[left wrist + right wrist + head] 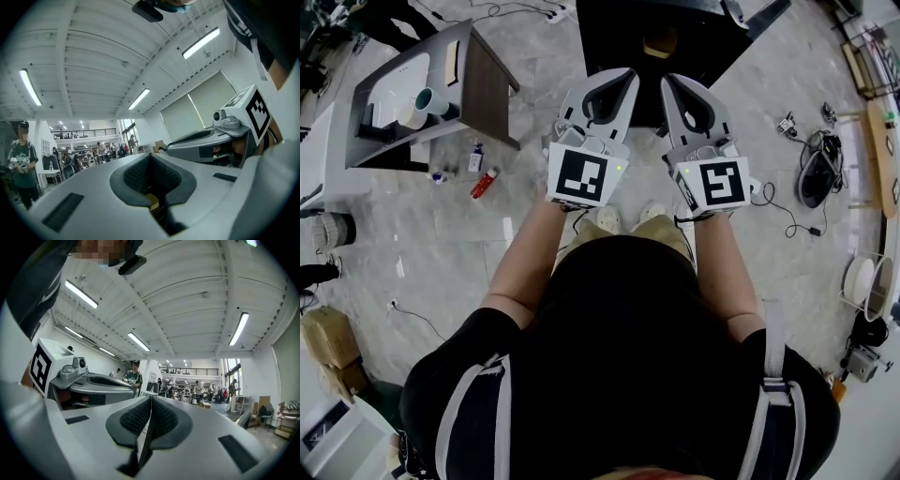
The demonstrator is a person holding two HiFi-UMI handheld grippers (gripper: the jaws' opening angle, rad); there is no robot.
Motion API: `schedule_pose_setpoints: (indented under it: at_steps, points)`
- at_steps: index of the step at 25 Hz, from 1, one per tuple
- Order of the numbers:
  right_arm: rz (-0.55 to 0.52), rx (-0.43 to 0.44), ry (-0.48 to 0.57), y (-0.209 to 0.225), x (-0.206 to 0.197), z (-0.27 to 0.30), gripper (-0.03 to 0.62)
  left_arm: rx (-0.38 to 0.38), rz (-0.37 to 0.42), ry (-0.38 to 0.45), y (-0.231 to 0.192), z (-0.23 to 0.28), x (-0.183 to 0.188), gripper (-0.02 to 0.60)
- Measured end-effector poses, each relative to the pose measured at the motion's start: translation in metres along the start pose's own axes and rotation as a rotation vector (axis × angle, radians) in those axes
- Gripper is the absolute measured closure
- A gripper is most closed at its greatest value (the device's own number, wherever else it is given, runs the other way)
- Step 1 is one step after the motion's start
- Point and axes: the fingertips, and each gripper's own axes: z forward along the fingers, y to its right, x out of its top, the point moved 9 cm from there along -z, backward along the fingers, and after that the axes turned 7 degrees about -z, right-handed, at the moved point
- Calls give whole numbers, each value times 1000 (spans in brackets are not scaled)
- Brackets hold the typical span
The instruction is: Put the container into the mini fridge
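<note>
- Left claw (617, 79): closed, nothing between its tips.
- Right claw (673, 82): closed, empty.
- Teal container (431, 98): on the far-left surface (441, 58), well apart from both claws; contents unclear.

From the head we looked steeply down past our own arms to the floor (412, 262), with the left gripper (614, 77) and the right gripper (680, 86) close beneath the camera, side by side. Each gripper camera sat just behind its own jaws and faced along them, tilted up toward the ceiling (93, 56) and the far hall (197, 380). The left gripper view caught the right gripper at its right edge, and the right gripper view caught the left gripper at its left edge. Both shared that ceiling.
</note>
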Motion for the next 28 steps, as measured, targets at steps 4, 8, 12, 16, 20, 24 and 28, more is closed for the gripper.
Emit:
schedule_pose_setpoints:
  at_steps: [4, 8, 12, 16, 20, 24, 28]
  points:
    - [-1, 2, -2, -2, 0, -3, 557, -7, 25, 22, 3, -1, 0, 558]
    - [-2, 3, -9, -4, -4, -8, 557, 5, 2, 28, 5, -5, -3, 558]
    - [2, 6, -3, -5, -4, -9, 557, 4, -10, 23, 7, -8, -5, 558]
    - [8, 6, -1, -9, -4, -10, 557, 0, -11, 34, 7, -11, -3, 558]
    - [1, 4, -4, -10, -7, -11, 557, -4, -7, 44, 8, -10, -1, 558]
    - [-39, 3, -21, -11, -3, -13, 557, -7, 1, 40, 11, -9, 4, 558]
    - [-30, -2, -18, -10, -2, -14, 557, -12, 12, 45, 12, -7, 7, 558]
